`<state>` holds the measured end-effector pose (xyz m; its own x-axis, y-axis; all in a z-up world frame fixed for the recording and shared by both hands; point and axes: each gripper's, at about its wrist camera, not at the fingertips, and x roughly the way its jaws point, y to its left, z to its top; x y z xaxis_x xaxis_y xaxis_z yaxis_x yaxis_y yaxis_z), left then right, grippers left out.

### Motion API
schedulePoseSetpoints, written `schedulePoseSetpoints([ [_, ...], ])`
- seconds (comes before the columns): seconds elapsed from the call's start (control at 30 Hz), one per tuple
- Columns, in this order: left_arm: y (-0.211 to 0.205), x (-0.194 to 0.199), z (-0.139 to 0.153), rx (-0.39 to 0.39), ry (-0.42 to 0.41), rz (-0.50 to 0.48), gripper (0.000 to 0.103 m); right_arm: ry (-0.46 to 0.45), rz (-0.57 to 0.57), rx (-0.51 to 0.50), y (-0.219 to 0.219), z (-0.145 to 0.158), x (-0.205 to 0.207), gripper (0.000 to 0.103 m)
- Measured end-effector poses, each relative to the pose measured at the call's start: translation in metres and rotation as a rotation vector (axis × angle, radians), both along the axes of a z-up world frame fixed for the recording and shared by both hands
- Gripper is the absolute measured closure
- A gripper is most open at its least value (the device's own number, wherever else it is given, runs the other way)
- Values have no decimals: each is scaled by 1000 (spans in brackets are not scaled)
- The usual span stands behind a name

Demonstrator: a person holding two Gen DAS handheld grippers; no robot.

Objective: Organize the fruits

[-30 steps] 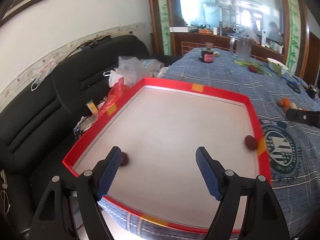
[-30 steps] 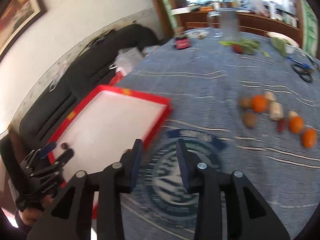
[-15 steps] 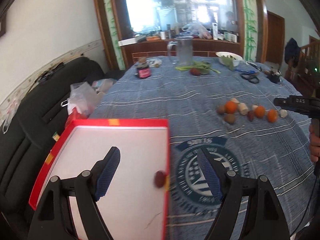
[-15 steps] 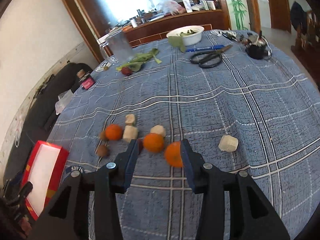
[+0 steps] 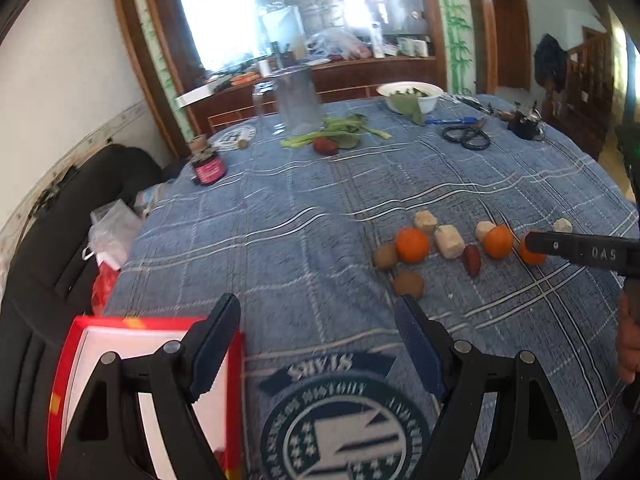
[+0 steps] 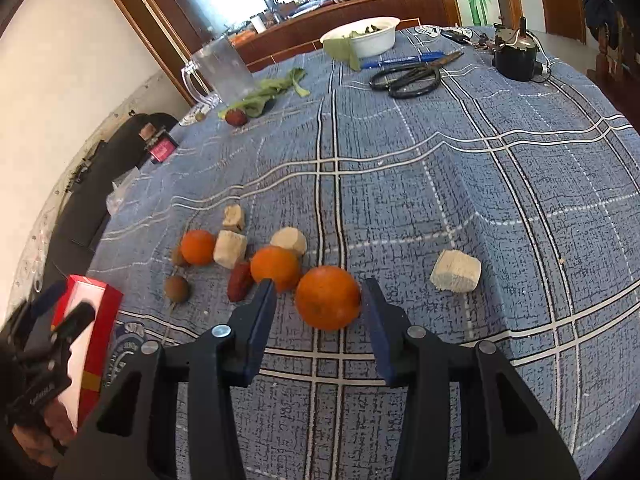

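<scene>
Right tongs (image 6: 320, 312) agape around nearest orange (image 6: 328, 298) on blue plaid tablecloth (image 6: 460, 184).

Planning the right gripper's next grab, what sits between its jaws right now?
An orange sits between the open jaws, untouched, in the right wrist view.

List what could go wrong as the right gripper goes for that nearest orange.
1. The right gripper is open, its fingers either side of the nearest orange but apparently not touching; a round fruit may roll away as they shut.
2. The left finger sits close to a second orange and a red date, so it could knock them.
</scene>
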<state>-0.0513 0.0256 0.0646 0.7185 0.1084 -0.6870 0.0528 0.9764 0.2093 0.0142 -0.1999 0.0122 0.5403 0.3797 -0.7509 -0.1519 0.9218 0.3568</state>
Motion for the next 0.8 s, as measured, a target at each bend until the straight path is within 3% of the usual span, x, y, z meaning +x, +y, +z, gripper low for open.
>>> schedulePoseSetpoints([
  [0.3,-29,47,-19,41,78,-187,24,18,22,-62,11,-8,-1,58],
  [0.37,-33,55,-20,37,93,-216,24,10,16,-69,11,-8,-1,62],
  [0.67,-51,87,-33,46,185,-269,25,28,-5,-20,3,-8,4,66],
  [0.8,-55,95,-40,42,206,-274,41,36,-12,-3,0,-8,5,66],
])
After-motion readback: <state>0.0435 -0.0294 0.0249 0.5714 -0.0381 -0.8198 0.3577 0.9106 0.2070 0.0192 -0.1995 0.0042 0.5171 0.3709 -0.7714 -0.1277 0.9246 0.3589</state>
